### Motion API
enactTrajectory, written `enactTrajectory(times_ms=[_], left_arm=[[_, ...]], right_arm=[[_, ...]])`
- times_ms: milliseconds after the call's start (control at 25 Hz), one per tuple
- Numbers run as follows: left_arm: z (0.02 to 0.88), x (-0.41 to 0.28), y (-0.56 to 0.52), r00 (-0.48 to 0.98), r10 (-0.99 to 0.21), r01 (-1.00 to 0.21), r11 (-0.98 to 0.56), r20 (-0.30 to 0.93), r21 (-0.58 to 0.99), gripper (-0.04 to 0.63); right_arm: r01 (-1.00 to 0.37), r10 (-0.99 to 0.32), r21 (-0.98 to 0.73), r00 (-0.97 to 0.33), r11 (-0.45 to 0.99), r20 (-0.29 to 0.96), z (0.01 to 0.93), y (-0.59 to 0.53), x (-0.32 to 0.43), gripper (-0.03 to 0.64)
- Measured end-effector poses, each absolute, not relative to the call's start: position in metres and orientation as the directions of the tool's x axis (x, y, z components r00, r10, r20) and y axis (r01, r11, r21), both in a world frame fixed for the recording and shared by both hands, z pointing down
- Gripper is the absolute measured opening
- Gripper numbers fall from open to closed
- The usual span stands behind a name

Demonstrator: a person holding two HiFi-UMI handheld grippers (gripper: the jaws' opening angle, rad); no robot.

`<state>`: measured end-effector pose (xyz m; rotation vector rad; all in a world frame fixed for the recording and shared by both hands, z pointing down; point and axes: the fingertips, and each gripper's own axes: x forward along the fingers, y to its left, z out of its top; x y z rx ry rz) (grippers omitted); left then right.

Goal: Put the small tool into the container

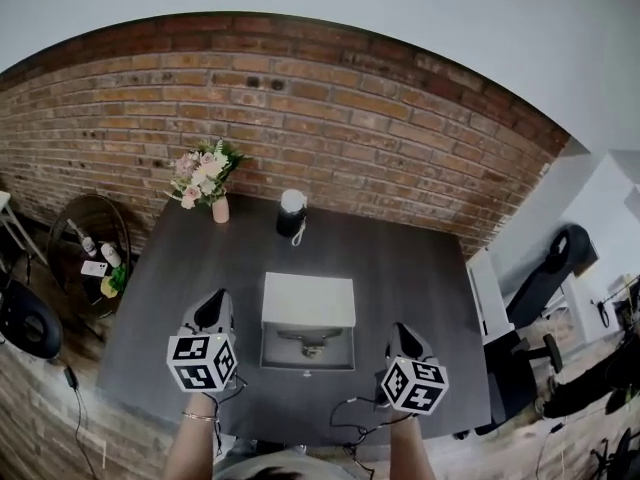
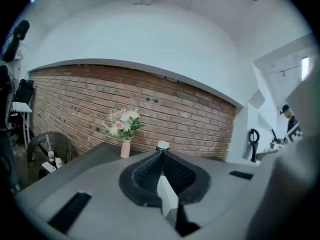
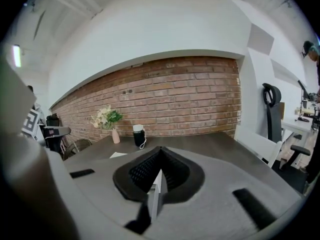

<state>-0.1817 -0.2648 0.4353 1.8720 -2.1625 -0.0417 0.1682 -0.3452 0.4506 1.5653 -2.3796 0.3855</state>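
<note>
**Claw and Workpiece Status**

1. Left claw (image 1: 212, 304) (image 2: 161, 152): closed. The two black ribbed jaws meet at their tips, with nothing gripped between them. It hangs over the bench (image 1: 420, 268) just to the left of the container (image 1: 308, 300) and does not touch it.

2. Right claw (image 1: 401, 334) (image 3: 160, 149): closed. The jaws meet at the tips and hold nothing. It hangs over the bench just to the right of the container, clear of it.

3. Container: a white box at the middle of the dark bench, between the two claws. The rear part shows a flat white top; the front part is open from above.

4. Small tool (image 1: 310, 342): a grey item lying inside the open front part of the container. Its exact shape is too small to make out.

5. Far end of the bench: a black jar with a white lid (image 1: 291, 213) (image 3: 138, 135) stands straight behind the container. A pink vase of flowers (image 1: 206, 180) (image 2: 123, 129) stands to the left of the jar, near the bench corner.

6. Surroundings: a brick wall (image 1: 380, 118) runs behind the bench. A wicker chair (image 1: 92, 240) holding small items sits off the left side. A black office chair (image 1: 548, 273) stands off the right side.
</note>
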Motion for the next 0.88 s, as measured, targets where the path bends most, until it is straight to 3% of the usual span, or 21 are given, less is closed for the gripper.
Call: enactTrajectory(times_ms=[200, 880], left_arm=[[0.425, -0.200, -0.258, -0.207, -0.960, -0.955, 0.240, 0.187, 0.173, 0.005], [0.424, -0.208, -0.254, -0.142, -0.971, -0.969, 0.177, 0.195, 0.174, 0.005]], right_arm=[[-0.918, -0.861, -0.075, -0.391, 0.389, 0.326, 0.438, -0.345, 0.159, 0.002], [-0.926, -0.870, -0.104, -0.377, 0.363, 0.319, 0.436, -0.329, 0.152, 0.000]])
